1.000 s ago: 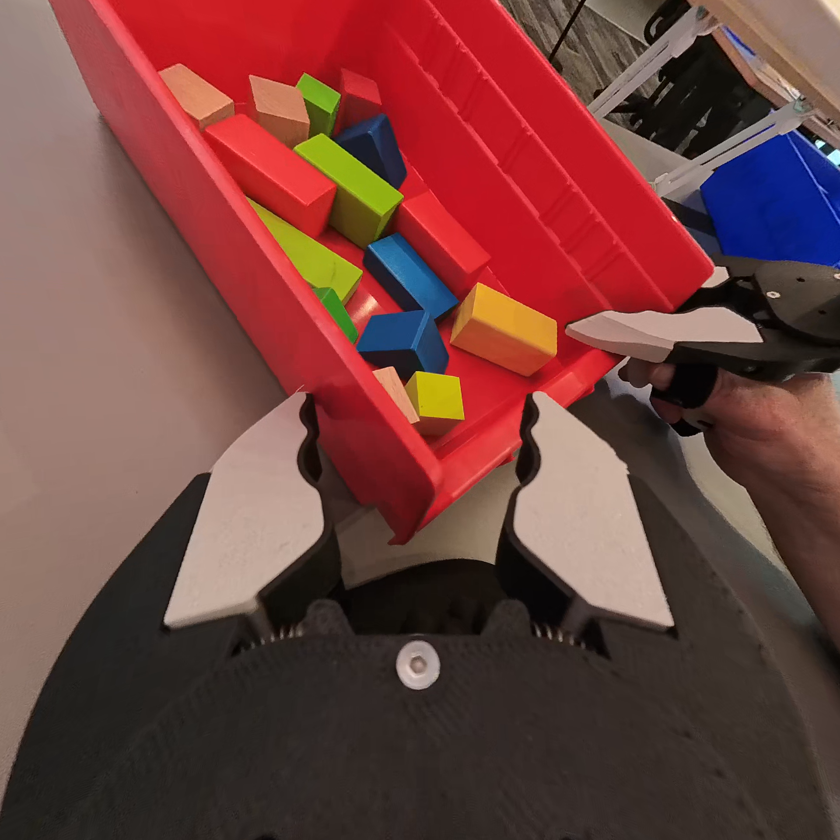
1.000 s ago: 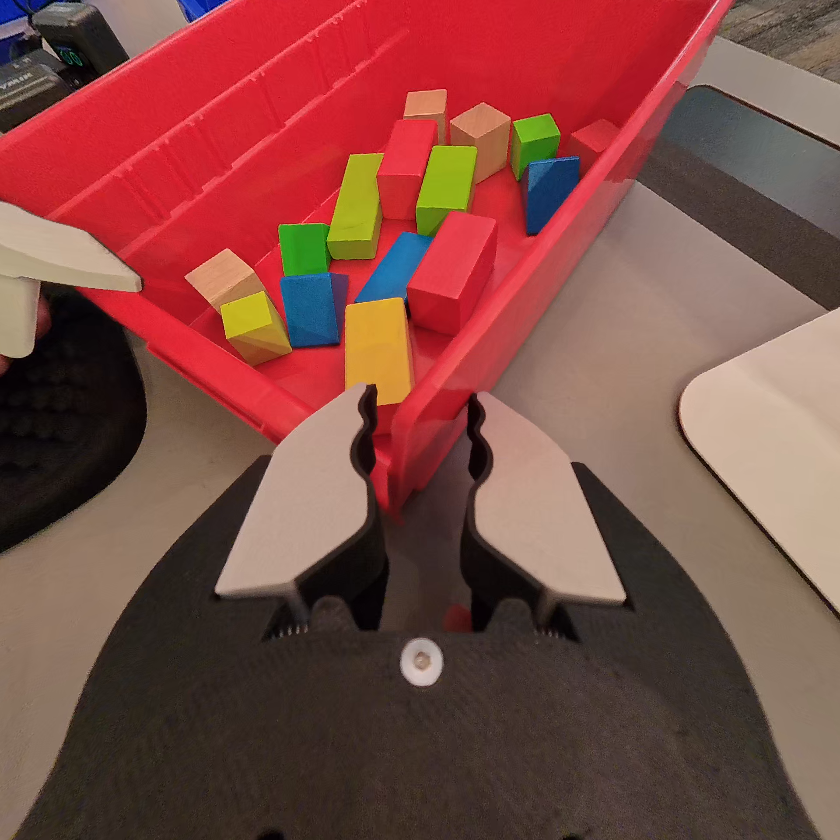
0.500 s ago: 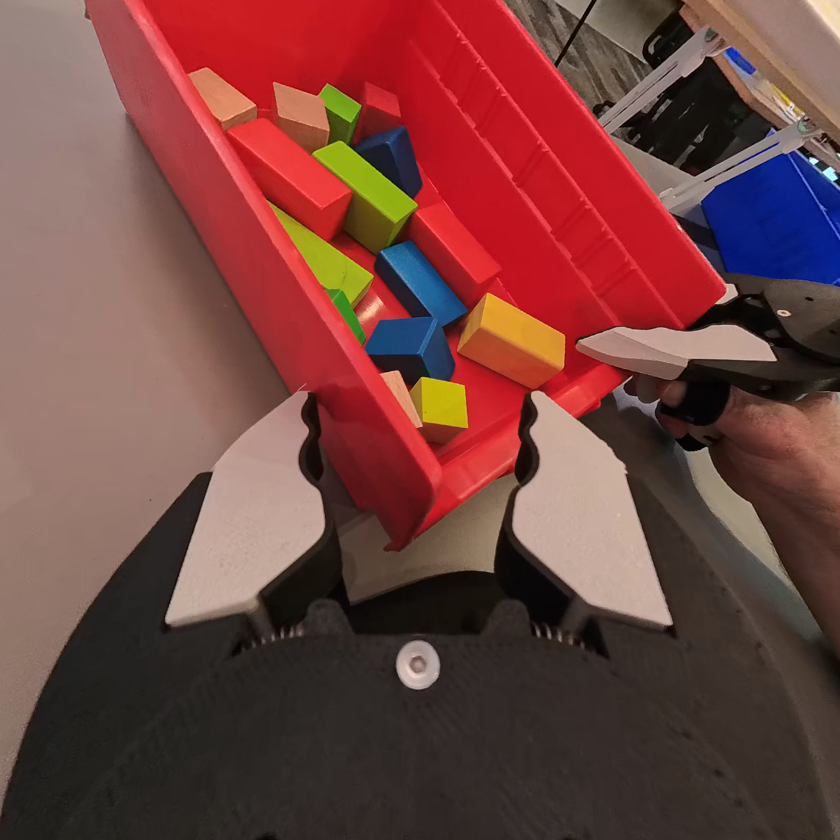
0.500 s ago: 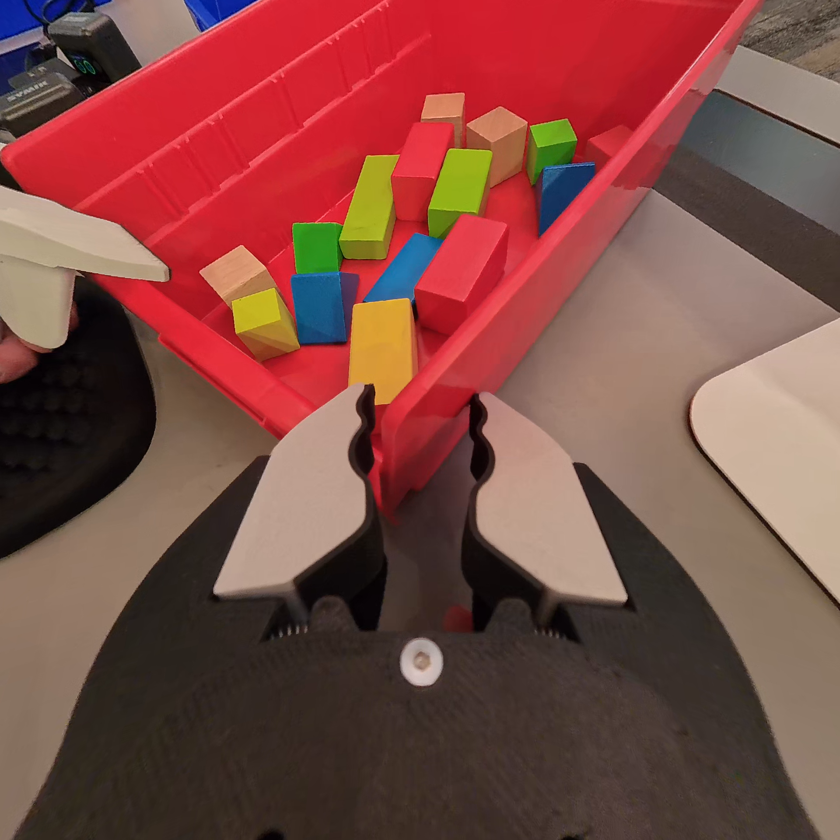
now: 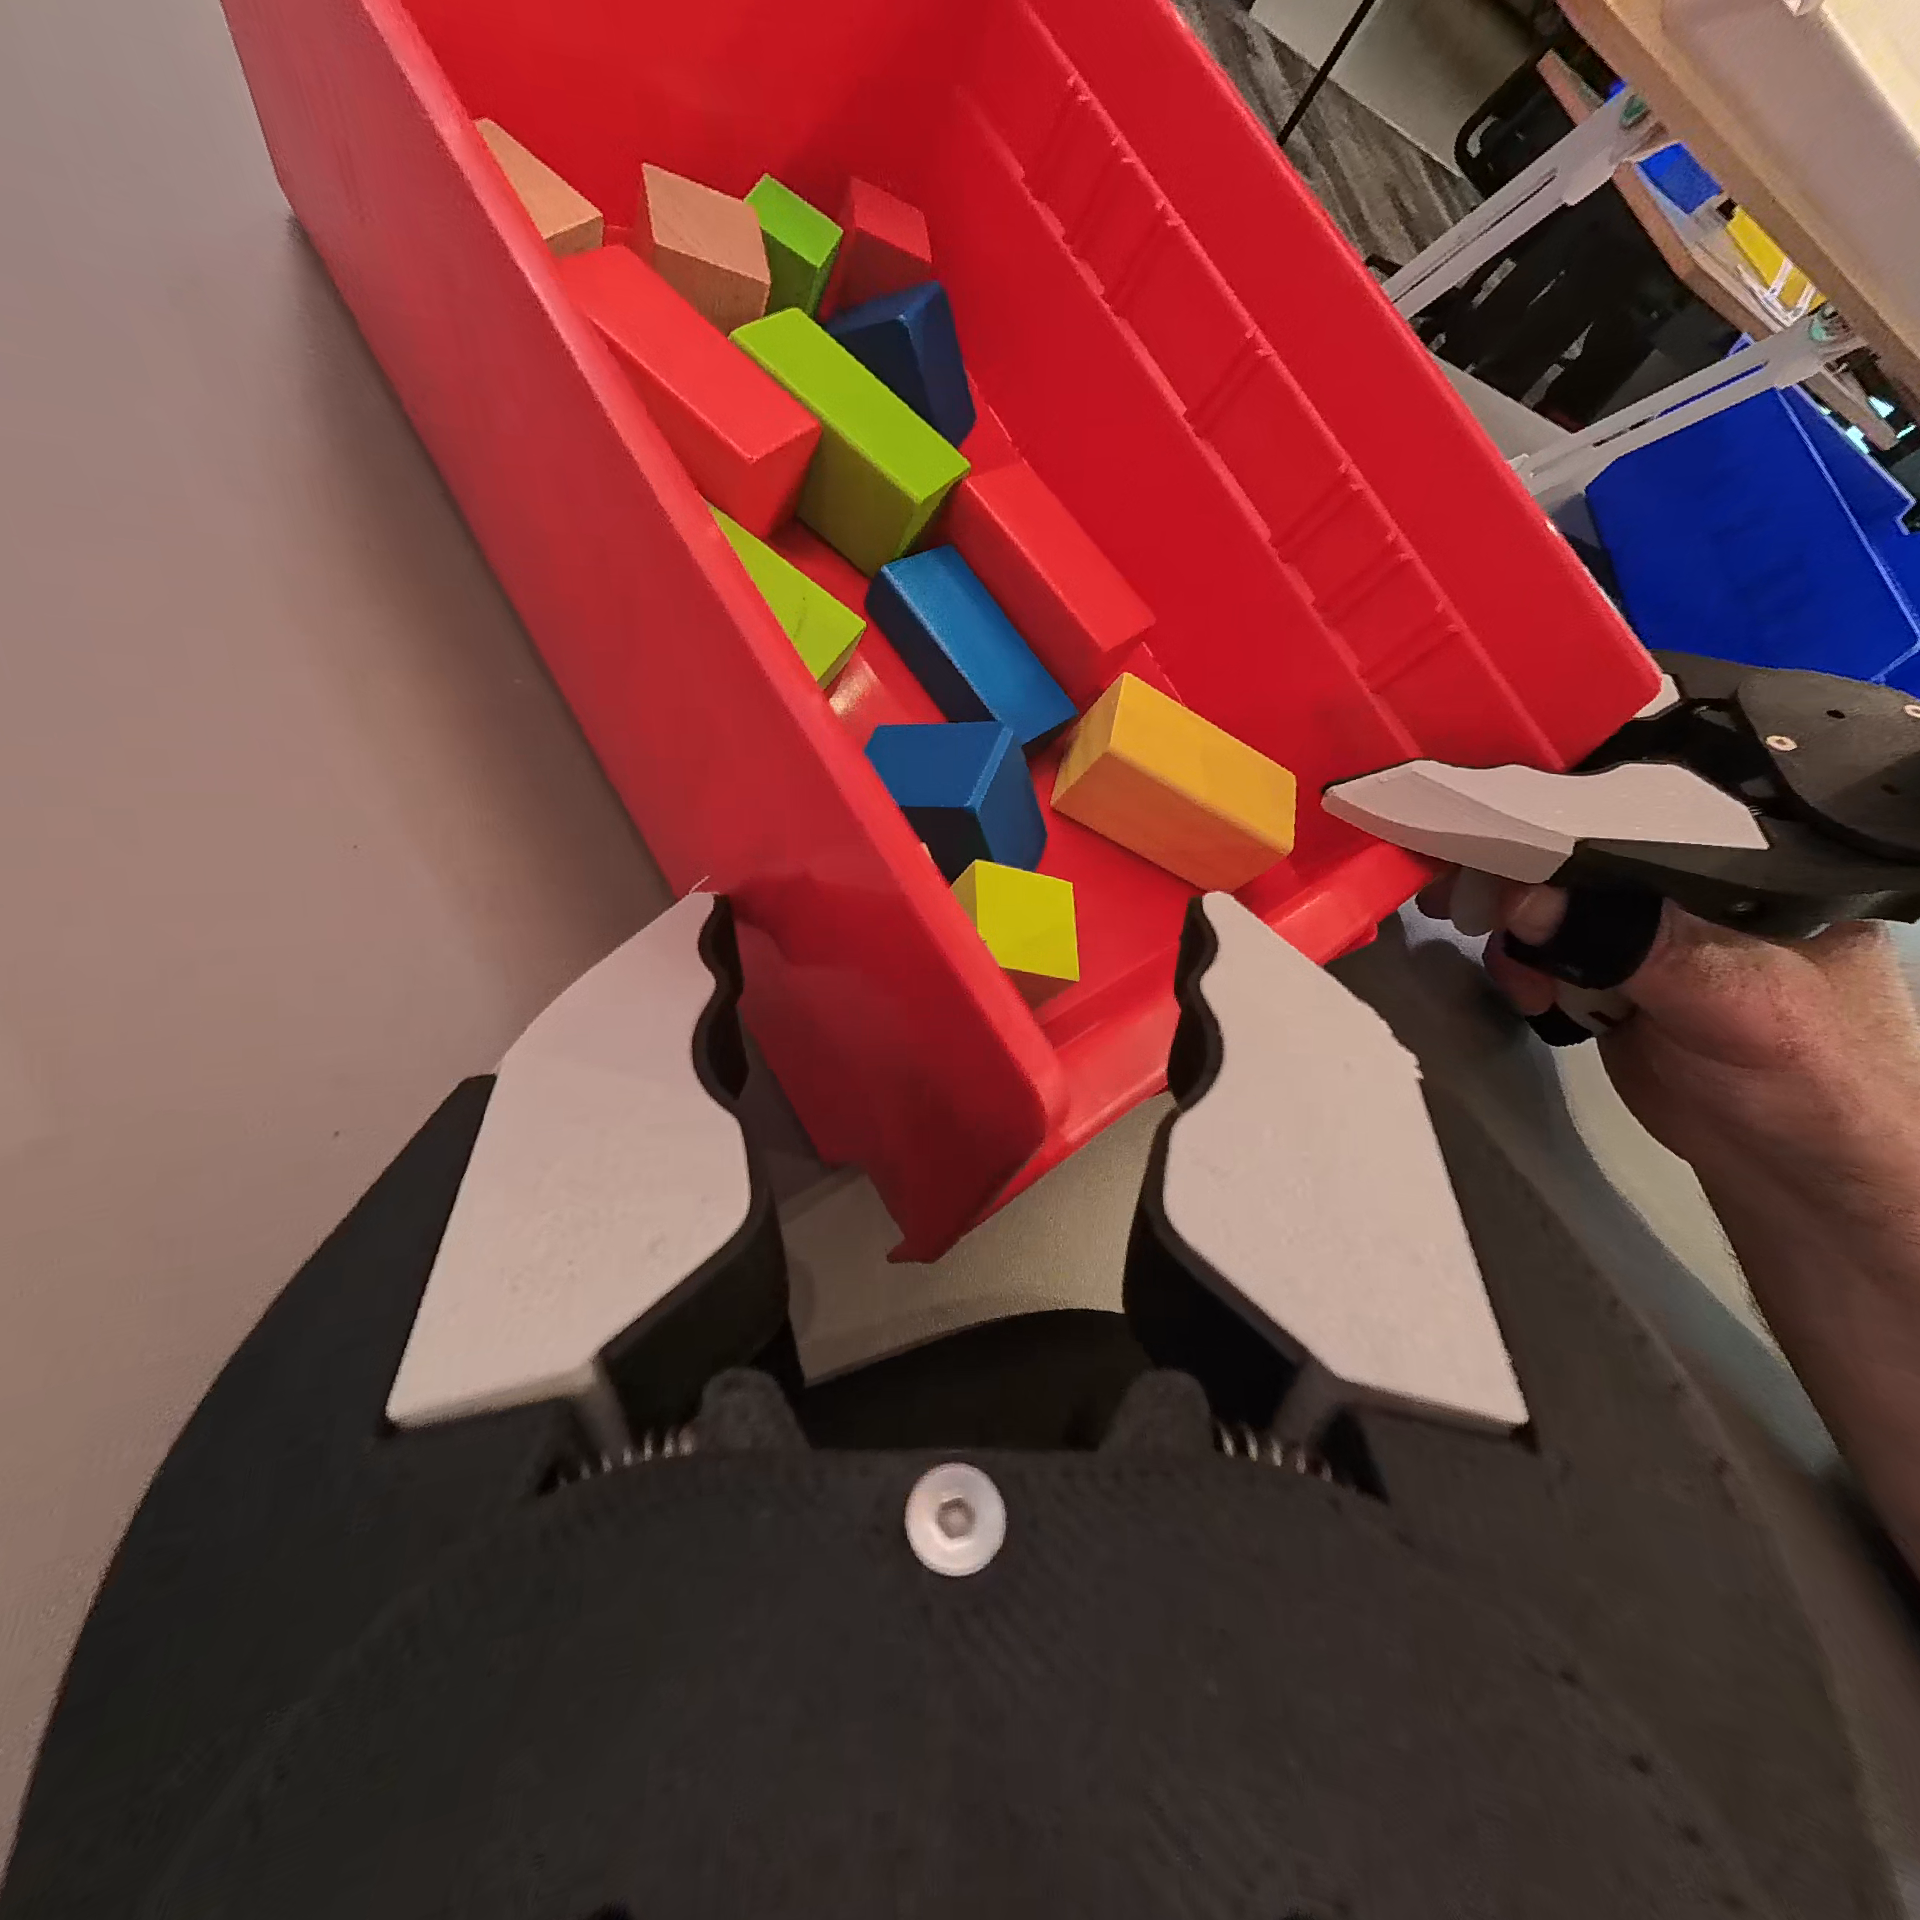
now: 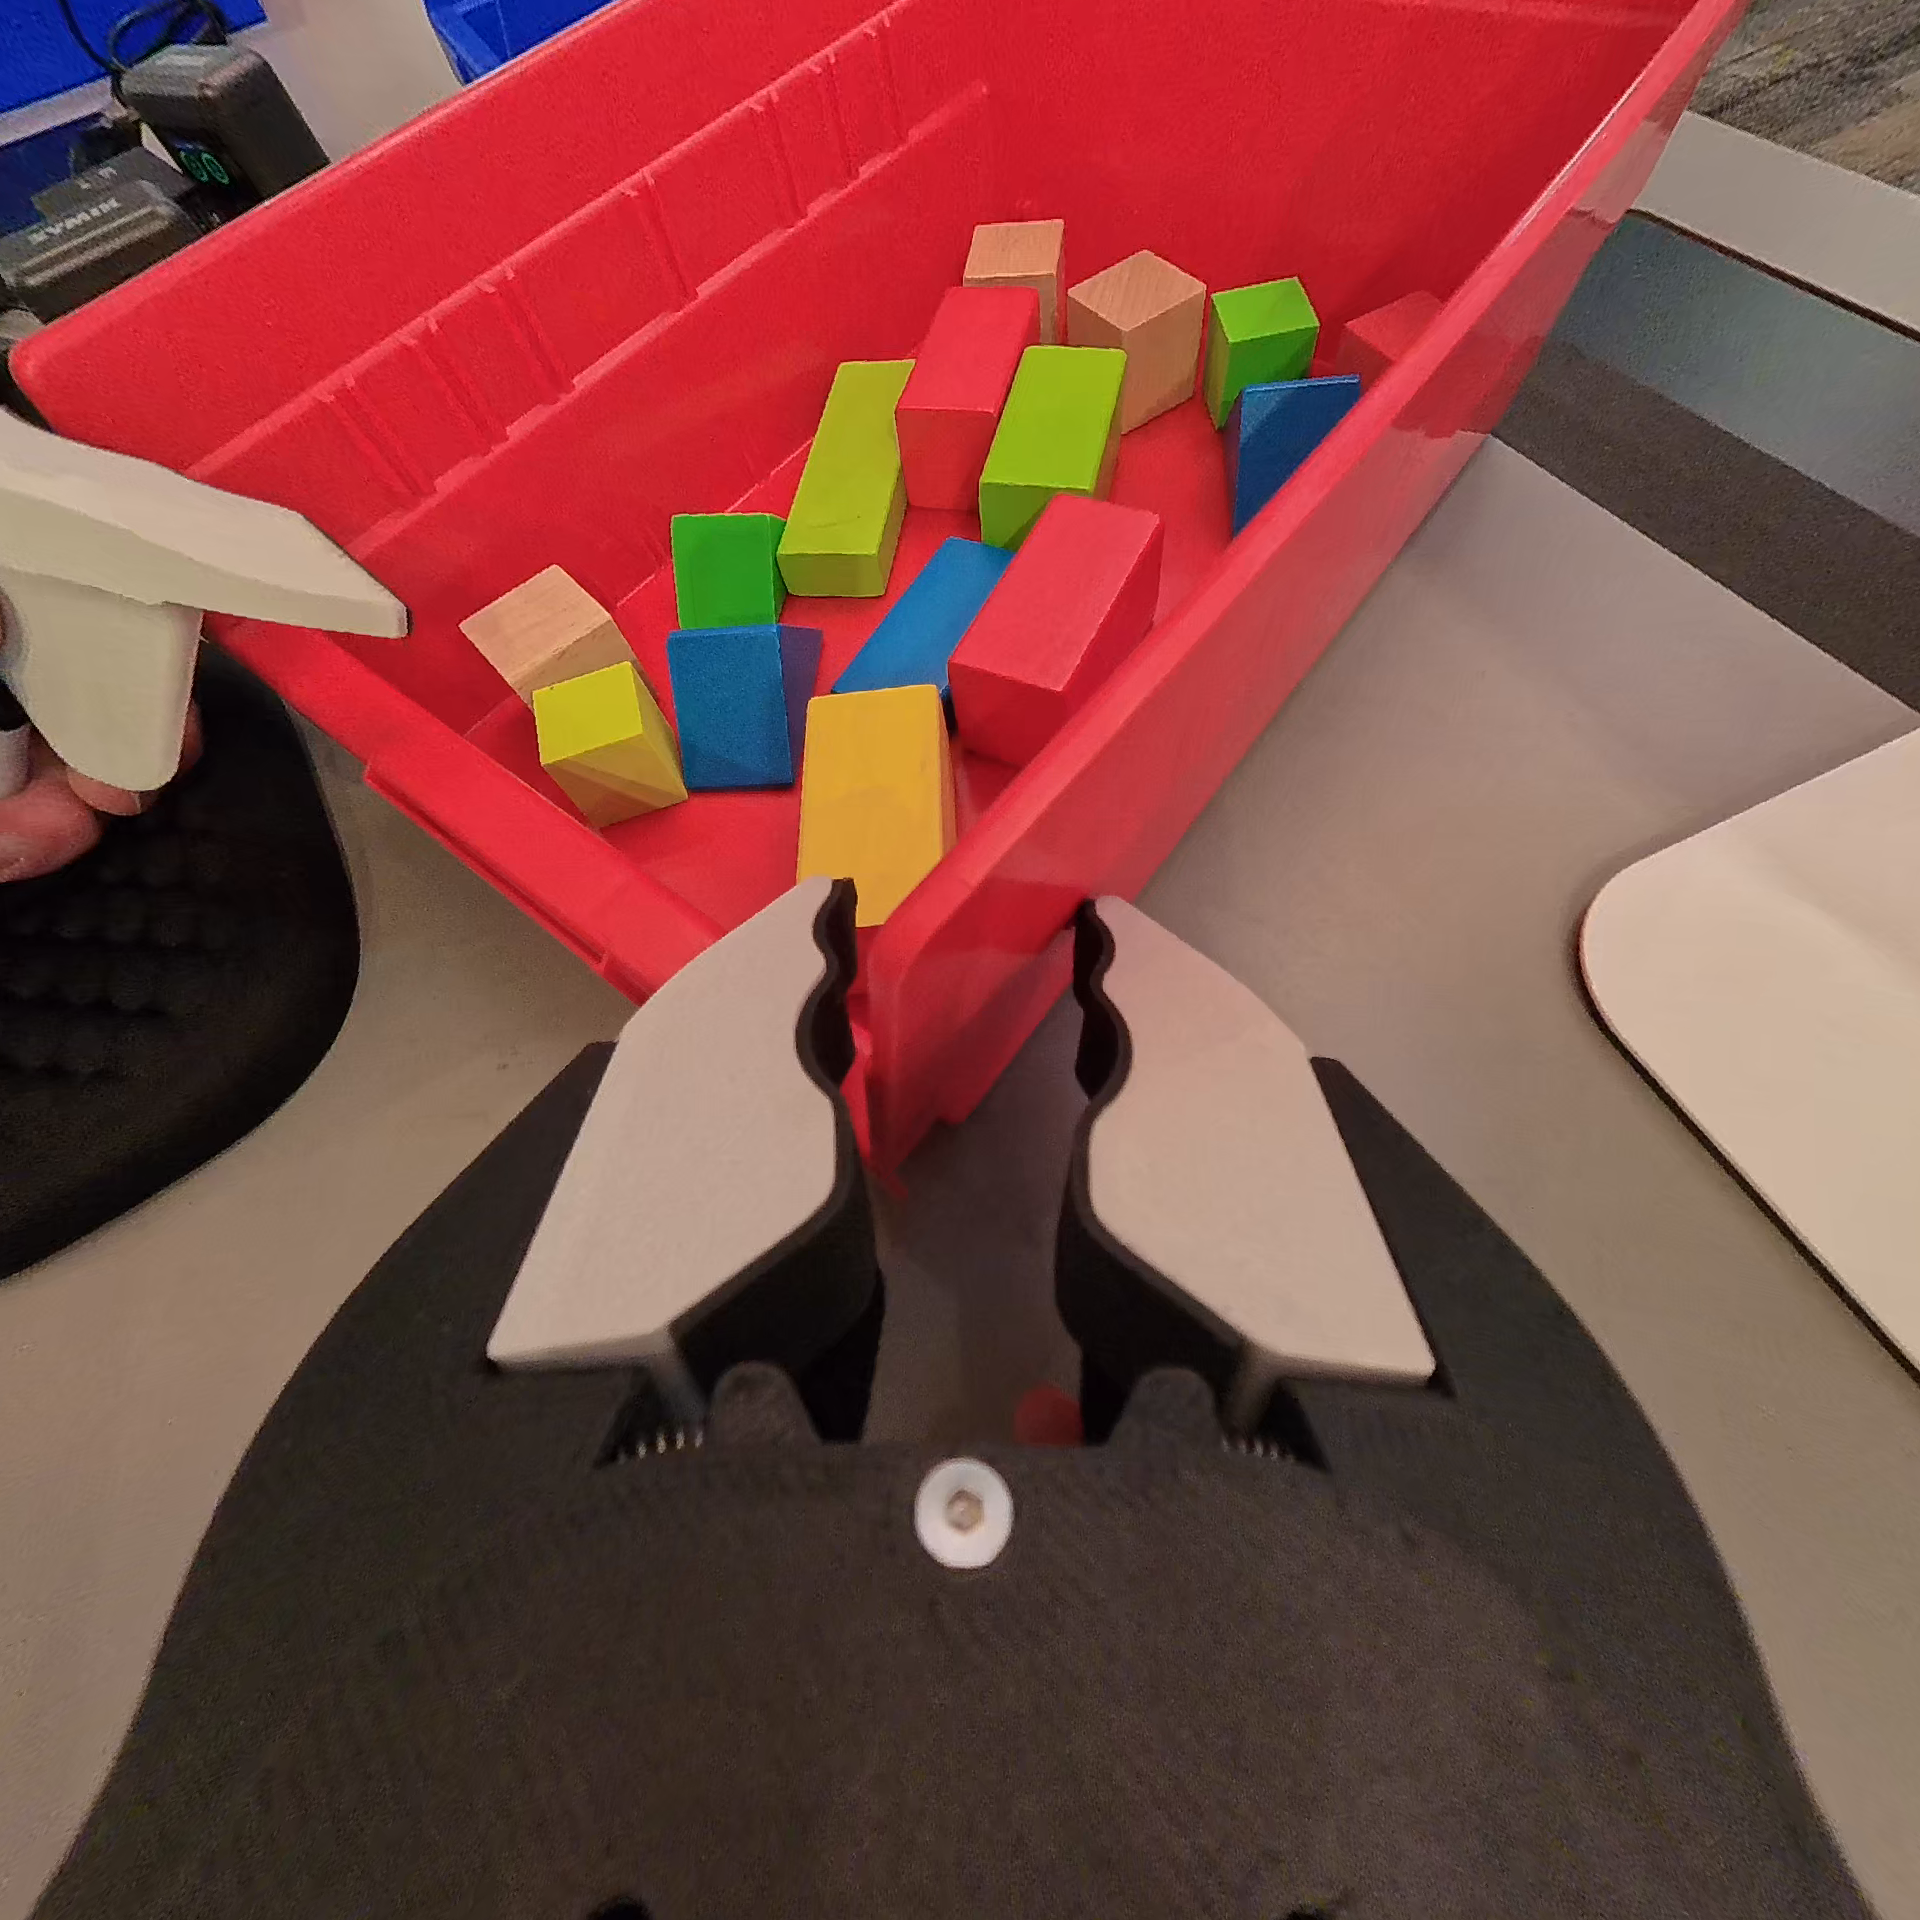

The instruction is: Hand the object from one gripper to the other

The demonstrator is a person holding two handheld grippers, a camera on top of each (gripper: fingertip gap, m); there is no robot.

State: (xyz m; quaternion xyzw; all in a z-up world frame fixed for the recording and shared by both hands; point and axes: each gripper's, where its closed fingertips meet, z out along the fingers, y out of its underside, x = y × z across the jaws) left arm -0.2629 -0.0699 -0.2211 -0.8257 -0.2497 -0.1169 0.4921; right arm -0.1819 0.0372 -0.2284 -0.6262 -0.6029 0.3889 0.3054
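Observation:
A red plastic bin (image 5: 675,644) holds several coloured wooden blocks, among them a yellow-orange one (image 5: 1174,800). My left gripper (image 5: 956,925) is open, and the bin's near corner sits between its fingers. In the right wrist view the bin (image 6: 1195,790) shows from its other near corner, with the yellow-orange block (image 6: 878,790) just behind my right gripper (image 6: 961,909). That gripper is shut on the bin's wall, one pad inside and one outside. One of its fingers (image 5: 1507,821) shows over the rim in the left wrist view. A left finger (image 6: 208,561) shows at the bin's edge.
A white board (image 6: 1766,987) lies on the grey table at the right, with a dark strip (image 6: 1714,468) behind it. A black textured pad (image 6: 156,1039) is at the left. A blue bin (image 5: 1766,540) stands behind. A person's hand (image 5: 1714,1039) holds the right gripper.
The bin has shifted in both views and its corner sits deeper between my left fingers, which have narrowed slightly. The left finger has come further in over the bin's edge. The right grasp on the wall is unchanged.

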